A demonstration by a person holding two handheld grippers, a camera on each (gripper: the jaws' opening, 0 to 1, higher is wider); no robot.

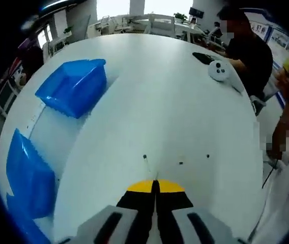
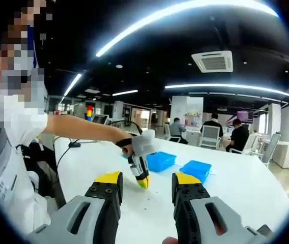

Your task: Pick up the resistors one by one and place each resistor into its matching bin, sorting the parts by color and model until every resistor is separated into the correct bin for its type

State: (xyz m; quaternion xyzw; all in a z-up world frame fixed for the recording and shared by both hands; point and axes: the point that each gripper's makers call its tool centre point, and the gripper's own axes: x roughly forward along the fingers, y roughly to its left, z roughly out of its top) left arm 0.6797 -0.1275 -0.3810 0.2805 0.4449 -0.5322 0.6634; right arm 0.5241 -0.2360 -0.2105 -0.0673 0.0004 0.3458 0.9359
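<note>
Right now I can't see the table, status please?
Left hand-held gripper shut, low over table. Right hand-held gripper open, raised. Resistors loose ahead of left; bins off to the side. Nothing blocking.

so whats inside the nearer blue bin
Nothing can be made out inside the nearer blue bin; its blue wall covers the interior. The resistors lie loose on the white table.

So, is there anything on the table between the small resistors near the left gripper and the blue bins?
Nothing visible stands in the way. In the left gripper view, the resistors lie just ahead of the left gripper, and only bare white table lies between them and the blue bins.
</note>
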